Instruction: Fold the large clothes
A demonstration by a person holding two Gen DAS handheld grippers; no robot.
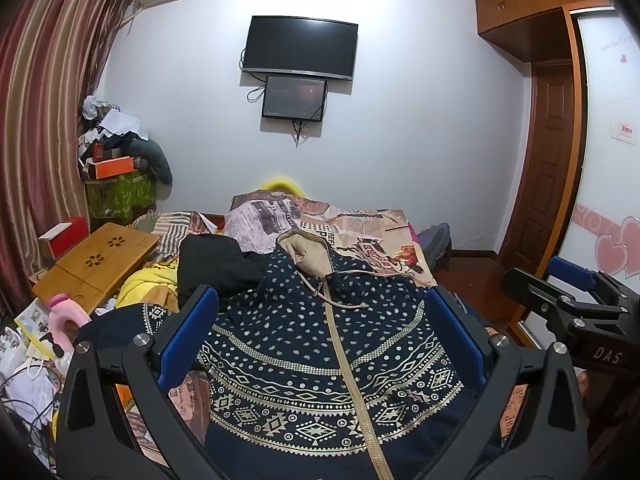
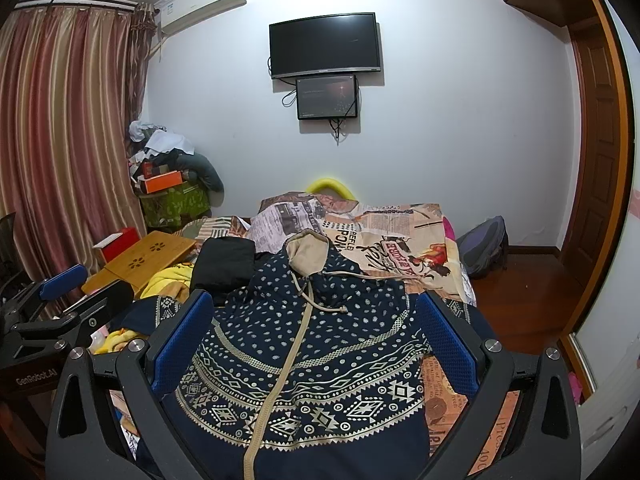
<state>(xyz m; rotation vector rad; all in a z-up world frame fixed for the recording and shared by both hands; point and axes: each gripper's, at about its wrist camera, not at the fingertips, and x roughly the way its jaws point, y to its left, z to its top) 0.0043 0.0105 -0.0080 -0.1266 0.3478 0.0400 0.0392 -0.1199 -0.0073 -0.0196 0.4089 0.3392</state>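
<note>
A navy zip-up hoodie (image 1: 320, 344) lies flat, front up, on the bed (image 2: 404, 248), its soft knit printed with pale dots above and bands of diamonds and zigzags below; a beige zipper (image 1: 352, 376) runs down the middle, and the tan-lined hood (image 2: 310, 252) points toward the far wall with its drawcords loose. The left tool (image 1: 322, 344) hovers over the hoodie, its 2 blue-padded fingers (image 1: 188, 332) spread wide to either side of the zipper and gripping nothing. The right tool (image 2: 314, 344) hovers just beside it over the same garment, equally wide open and empty. Beyond the hoodie the bed carries a quilt with a newspaper-style print (image 1: 360, 236); left of the hoodie sit a folded black garment (image 2: 224, 264), a yellow blanket (image 1: 148, 280) and a slatted bamboo lap desk (image 1: 96, 260) with flower cut-outs. Above the hoodie, on the wall, hang a dark television (image 1: 300, 48) and a smaller screen (image 1: 294, 98).
</note>
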